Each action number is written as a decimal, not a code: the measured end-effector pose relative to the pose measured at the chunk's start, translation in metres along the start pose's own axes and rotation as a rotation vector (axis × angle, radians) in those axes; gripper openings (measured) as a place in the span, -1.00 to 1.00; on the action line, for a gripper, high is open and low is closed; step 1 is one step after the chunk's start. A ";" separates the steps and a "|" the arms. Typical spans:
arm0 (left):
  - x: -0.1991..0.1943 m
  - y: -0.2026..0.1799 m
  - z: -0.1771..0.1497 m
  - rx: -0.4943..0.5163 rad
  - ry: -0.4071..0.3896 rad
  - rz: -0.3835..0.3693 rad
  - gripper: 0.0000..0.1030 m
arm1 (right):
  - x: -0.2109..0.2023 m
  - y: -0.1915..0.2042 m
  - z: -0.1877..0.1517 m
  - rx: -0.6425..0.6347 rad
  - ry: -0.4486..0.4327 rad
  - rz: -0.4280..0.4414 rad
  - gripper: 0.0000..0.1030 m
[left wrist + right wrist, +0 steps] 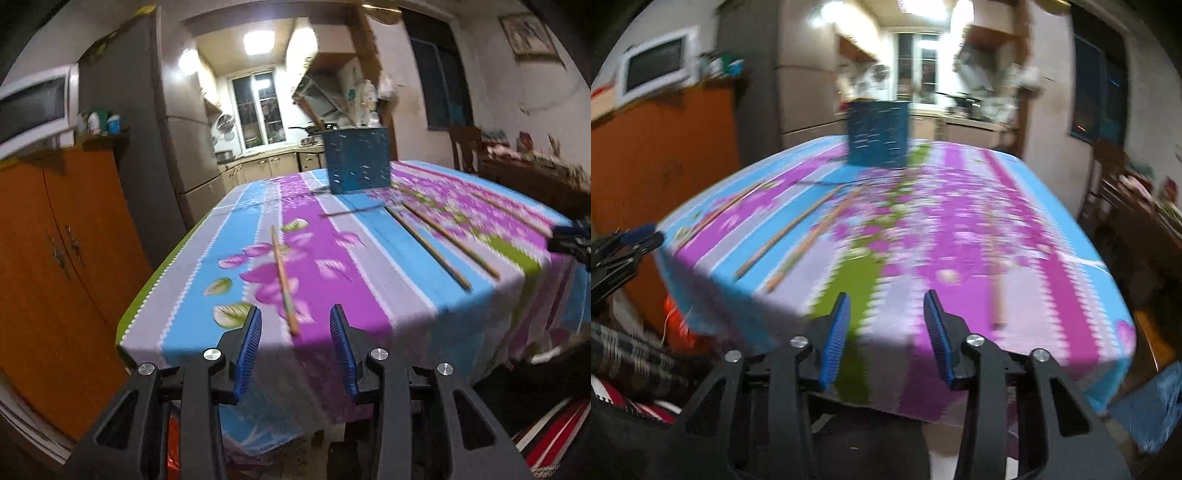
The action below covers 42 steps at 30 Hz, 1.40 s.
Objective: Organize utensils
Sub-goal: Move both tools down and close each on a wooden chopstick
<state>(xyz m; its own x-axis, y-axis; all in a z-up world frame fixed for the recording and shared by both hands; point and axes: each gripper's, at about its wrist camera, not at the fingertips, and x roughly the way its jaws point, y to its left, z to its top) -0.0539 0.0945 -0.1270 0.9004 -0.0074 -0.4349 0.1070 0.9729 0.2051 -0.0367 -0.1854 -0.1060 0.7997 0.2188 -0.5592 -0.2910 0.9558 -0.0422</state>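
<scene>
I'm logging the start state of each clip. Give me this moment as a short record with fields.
left tool: open, holding nothing, just short of the table's near edge
right tool: open, holding nothing
chopsticks on cloth: one nearest the left tool, two more to its right
holder: blue perforated box, upright at the far end
tablecloth: floral stripes
image quality: right view blurred

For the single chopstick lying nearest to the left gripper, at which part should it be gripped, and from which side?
Grip the chopstick near its close end, coming down from above with the left gripper. It lies flat on the tablecloth, pointing almost straight away, so the open jaws already straddle its width.
</scene>
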 end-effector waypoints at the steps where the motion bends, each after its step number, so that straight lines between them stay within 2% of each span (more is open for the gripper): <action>1: 0.000 -0.005 -0.002 0.016 0.000 -0.002 -0.22 | 0.003 0.012 0.001 -0.037 -0.014 0.010 -0.30; 5: 0.009 -0.011 -0.006 -0.002 -0.003 -0.015 -0.22 | 0.015 0.036 0.006 -0.065 -0.033 0.029 -0.41; 8: 0.019 -0.009 -0.002 -0.014 -0.014 0.033 -0.22 | 0.024 0.043 0.011 -0.054 -0.026 0.012 -0.57; 13: 0.035 0.002 0.000 -0.060 -0.001 0.030 -0.24 | 0.030 0.054 0.010 -0.054 -0.013 -0.004 -0.60; 14: 0.039 0.003 0.000 -0.071 0.010 0.020 -0.35 | 0.030 0.056 0.009 -0.056 -0.012 -0.005 -0.60; 16: 0.042 0.006 -0.002 -0.110 0.015 -0.004 -0.46 | 0.031 0.061 0.008 -0.065 -0.013 -0.010 -0.60; 19: 0.043 0.007 -0.004 -0.143 0.006 -0.009 -0.52 | 0.034 0.065 0.007 -0.061 -0.011 -0.009 -0.60; 24: 0.040 0.001 -0.008 -0.142 -0.016 0.017 -0.52 | 0.040 0.066 0.007 -0.043 -0.008 -0.025 -0.68; 28: 0.040 0.004 -0.009 -0.166 -0.024 0.008 -0.52 | 0.041 0.069 0.005 -0.031 -0.014 -0.048 -0.72; 30: 0.039 0.003 -0.010 -0.168 -0.028 0.008 -0.52 | 0.041 0.070 0.004 -0.027 -0.016 -0.045 -0.87; 33: 0.038 0.004 -0.011 -0.174 -0.033 0.001 -0.53 | 0.041 0.070 0.004 -0.016 -0.021 -0.041 -0.90; 37: 0.040 0.006 -0.010 -0.171 -0.031 -0.012 -0.78 | 0.039 0.065 0.004 0.017 -0.027 -0.024 -0.90; 42: 0.040 0.008 -0.008 -0.178 -0.021 -0.030 -0.83 | 0.035 0.054 0.003 0.069 -0.041 -0.031 -0.91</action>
<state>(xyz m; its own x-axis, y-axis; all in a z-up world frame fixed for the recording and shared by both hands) -0.0206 0.1043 -0.1501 0.9067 -0.0400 -0.4199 0.0592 0.9977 0.0329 -0.0230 -0.1252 -0.1250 0.8287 0.1955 -0.5244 -0.2304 0.9731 -0.0012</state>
